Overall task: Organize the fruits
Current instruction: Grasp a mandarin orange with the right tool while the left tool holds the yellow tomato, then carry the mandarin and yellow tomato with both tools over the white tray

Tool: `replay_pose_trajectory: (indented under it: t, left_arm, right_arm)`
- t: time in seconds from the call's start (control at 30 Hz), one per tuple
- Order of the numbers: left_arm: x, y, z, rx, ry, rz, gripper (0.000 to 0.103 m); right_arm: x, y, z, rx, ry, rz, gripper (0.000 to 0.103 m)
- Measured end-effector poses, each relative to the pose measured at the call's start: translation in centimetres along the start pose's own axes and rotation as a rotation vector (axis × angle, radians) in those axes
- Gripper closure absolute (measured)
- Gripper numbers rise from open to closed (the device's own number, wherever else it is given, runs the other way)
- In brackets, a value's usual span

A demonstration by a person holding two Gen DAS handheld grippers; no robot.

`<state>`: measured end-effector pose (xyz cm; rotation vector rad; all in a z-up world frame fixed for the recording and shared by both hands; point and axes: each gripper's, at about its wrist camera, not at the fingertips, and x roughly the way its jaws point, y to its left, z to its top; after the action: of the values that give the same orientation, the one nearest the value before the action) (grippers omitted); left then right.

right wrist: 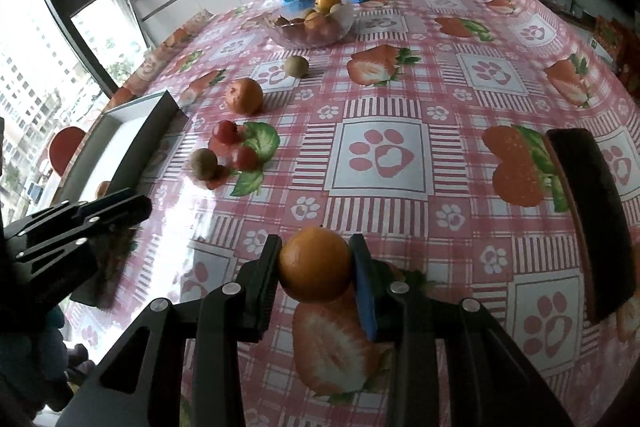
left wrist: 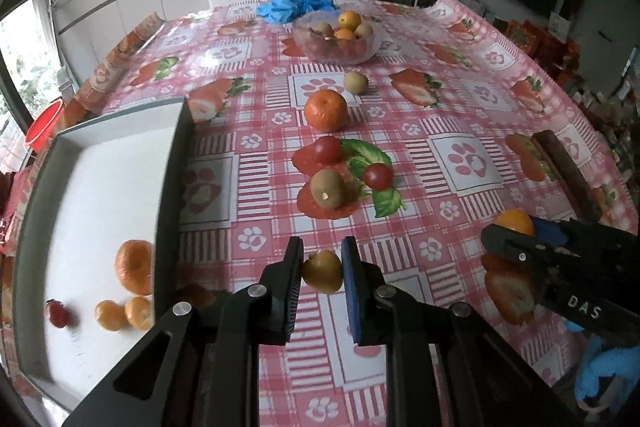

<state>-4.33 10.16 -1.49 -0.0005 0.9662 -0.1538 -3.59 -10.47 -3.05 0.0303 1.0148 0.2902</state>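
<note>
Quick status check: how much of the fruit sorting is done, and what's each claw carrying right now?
Done: three oranges and a red fruit lie in the white tray.

In hand: the left claw grips a small yellow-brown fruit; the right claw grips an orange.

Left: on the tablecloth, a large orange, two kiwis, two cherry tomatoes, plus the glass bowl's contents, if those count.

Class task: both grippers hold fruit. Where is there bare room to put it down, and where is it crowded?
Free: the white tray's far half, and the cloth between the loose fruit and the dark box. Crowded: the glass bowl, the tomato and kiwi cluster.
</note>
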Motion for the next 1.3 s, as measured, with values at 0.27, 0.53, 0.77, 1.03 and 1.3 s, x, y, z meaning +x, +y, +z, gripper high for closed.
replay_pose_trajectory:
  t: [0.27, 0.53, 0.77, 1.03, 1.3]
  left_arm:
    - [-2.4, 1.6, -0.3, -0.033, -0.037, -0.002, 0.082]
    - [-4.4, 4.1, -0.3, -0.084, -0.068, -0.009, 0.082]
    - [-5.9, 7.6, -0.6, -0.131, -0.102, 0.018, 0.082]
    - [-7.0, 12.3, -1.4, -0.196, -0.129, 0.075, 0.082]
    - [-6.8, 16.7, -2.9, -0.251, -0.126, 0.141, 0.082]
  right_arm:
    - [-1.2, 2.5, 0.4, -0.038, -0.014, 0.013, 0.066]
    - [-1.6, 6.3, 1.8, -0.086, -0.018, 0.048, 0.066]
    - [-1.3, 10.9, 3.0, -0.164, -0.014, 0.08, 0.066]
    - [0.0, 17.1, 3.8, -0.262, 0.014, 0.132, 0.066]
    - [2.1, 22.5, 3.9, -0.345, 0.057, 0.169, 0.066]
